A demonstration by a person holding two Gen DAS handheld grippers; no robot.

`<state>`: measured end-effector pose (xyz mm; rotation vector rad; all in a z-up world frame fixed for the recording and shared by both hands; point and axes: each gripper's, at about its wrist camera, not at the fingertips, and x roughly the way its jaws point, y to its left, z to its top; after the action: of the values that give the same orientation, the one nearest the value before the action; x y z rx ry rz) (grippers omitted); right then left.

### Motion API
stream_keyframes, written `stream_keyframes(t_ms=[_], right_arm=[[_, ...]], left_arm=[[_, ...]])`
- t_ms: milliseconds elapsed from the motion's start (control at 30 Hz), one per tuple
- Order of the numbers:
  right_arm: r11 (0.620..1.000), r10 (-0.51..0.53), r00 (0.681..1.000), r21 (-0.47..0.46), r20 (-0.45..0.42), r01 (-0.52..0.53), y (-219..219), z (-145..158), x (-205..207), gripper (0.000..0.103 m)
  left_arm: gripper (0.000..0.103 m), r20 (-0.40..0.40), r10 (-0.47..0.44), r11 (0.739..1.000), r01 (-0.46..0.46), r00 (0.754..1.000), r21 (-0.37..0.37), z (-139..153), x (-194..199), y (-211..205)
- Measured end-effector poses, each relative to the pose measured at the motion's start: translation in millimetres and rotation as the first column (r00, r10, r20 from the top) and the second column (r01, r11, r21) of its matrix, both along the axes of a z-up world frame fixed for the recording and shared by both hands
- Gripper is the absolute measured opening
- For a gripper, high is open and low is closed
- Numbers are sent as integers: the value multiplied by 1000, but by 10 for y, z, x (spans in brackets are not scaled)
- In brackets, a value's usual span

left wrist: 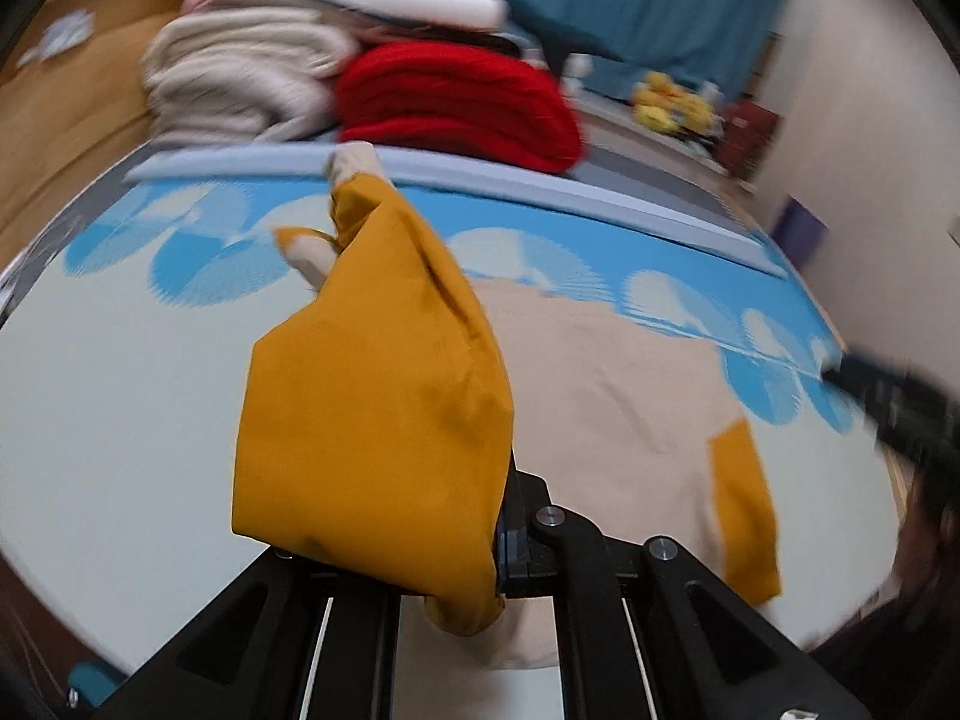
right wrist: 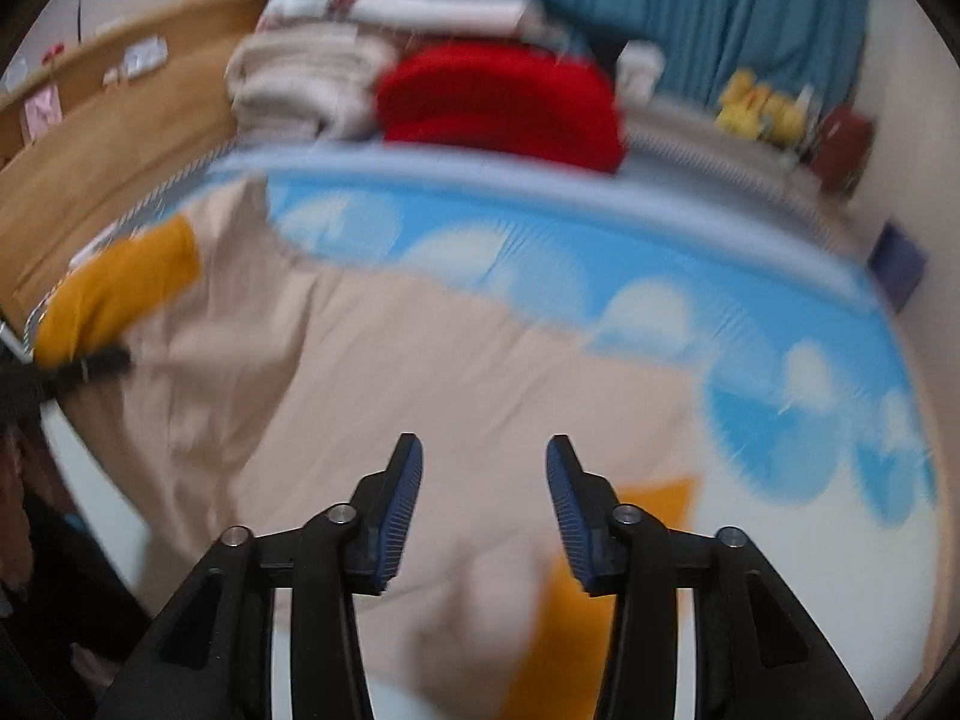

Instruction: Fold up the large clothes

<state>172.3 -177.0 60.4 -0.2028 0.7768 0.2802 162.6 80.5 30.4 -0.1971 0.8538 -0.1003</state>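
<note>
Mustard sleeve fabric (left wrist: 372, 408) drapes over the left claw (left wrist: 504, 540), which is clenched on it and lifts it off the bed, hiding most of the fingers. Both views are motion-blurred. Beyond that sleeve, the garment's beige body (left wrist: 600, 396) lies spread on the white and blue patterned bedsheet (left wrist: 120, 396), with the other mustard sleeve (left wrist: 744, 510) lying flat to the right. At the right edge of that view a dark blur is the right claw (left wrist: 894, 396).

From the right wrist view, the right claw (right wrist: 485, 504) hangs released just above the beige body (right wrist: 420, 360), its blue-padded fingers (right wrist: 399, 516) wide apart and grasping nothing. A mustard sleeve (right wrist: 576, 618) lies under its right finger. Far left, the left claw (right wrist: 90, 363) carries the raised sleeve (right wrist: 114, 294).

Farther back, a red folded knit (left wrist: 456, 102) and cream folded clothes (left wrist: 234, 78) are stacked before a teal curtain (left wrist: 648, 6).
</note>
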Motion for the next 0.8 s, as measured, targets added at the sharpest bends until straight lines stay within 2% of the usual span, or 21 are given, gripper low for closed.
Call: stream_keyframes(t_ms=[67,167,233,300,333,400,500,567,600,667,733,800], right_arm=[[999,-23,995,-31,102,26,-308,212,24,57],[992,-97,981,-57,168,108,-712,219,8,58],[983,-183,972,3,146,185,-982,112,-49,58],[974,-224,973,28,60,223,-1178,25,-3,58],[971,-240,967,44,82,237,-1267,57,-42,58],[970,-243,965,56,97,239,-1364,87,-81,58],[976,-214,976,55,40,211,-1481,-2,-116,58],[982,-184,982,56,31,182,-1505,-34,-120,58],[983,-175,984,61,25,173,-1542,-69,-88,58],[983,-147,989,105,-33,150,-1577,-134,-44,59],[978,-126,988,158,-92,140,-1629,-225,-24,61],[970,-97,985,210,-140,125,-1622,-308,26,63]], left_arm=[[7,10,-63,998,63,998,7,2,46,-299],[6,14,-150,988,149,989,29,-45,123,-774],[6,2,-204,978,204,979,51,-133,155,-1078],[6,-40,-266,961,268,963,66,-299,216,-1433],[6,-56,-286,955,290,957,71,-367,229,-1557],[6,-117,-344,930,355,932,94,-622,269,-1914],[8,-218,-409,890,440,886,122,-1013,276,-2267],[15,-277,-431,866,480,859,139,-1239,233,-2420],[19,-297,-445,858,497,845,131,-1285,203,-2453],[44,-313,-476,847,524,822,90,-1224,141,-2472],[49,-338,-535,829,558,775,-33,-1091,104,-2422],[50,-339,-607,789,594,719,-154,-862,59,-2312]])
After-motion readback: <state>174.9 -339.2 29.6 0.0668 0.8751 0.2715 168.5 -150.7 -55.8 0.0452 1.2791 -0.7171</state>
